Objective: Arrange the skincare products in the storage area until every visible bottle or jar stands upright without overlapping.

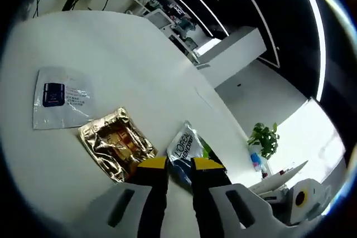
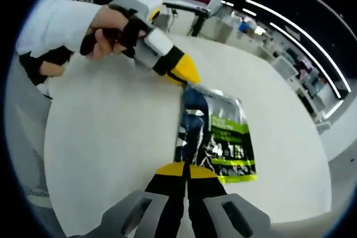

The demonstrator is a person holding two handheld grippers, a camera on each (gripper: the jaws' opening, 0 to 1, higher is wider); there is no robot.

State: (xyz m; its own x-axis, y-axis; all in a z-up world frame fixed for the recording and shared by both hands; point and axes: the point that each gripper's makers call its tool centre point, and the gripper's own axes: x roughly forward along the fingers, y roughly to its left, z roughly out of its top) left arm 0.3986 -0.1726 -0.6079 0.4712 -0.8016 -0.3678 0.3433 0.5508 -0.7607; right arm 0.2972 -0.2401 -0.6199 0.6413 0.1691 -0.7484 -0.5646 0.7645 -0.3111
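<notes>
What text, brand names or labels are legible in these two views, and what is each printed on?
"L'OREAL": on the black-and-green sachet between the left gripper tips.
White sachet: dark blue label, print too small to read.
Gold sachet: print blurred.
Green panel on the black-and-green sachet in the right gripper view: unreadable.

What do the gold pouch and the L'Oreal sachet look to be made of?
Gold pouch: seemingly metallised foil, glossy, creased, with bright crumpled reflections. L'Oreal sachet: apparently thin printed plastic or foil laminate, shiny; it glints and lies held between both tongs, left gripper and right gripper.
</notes>
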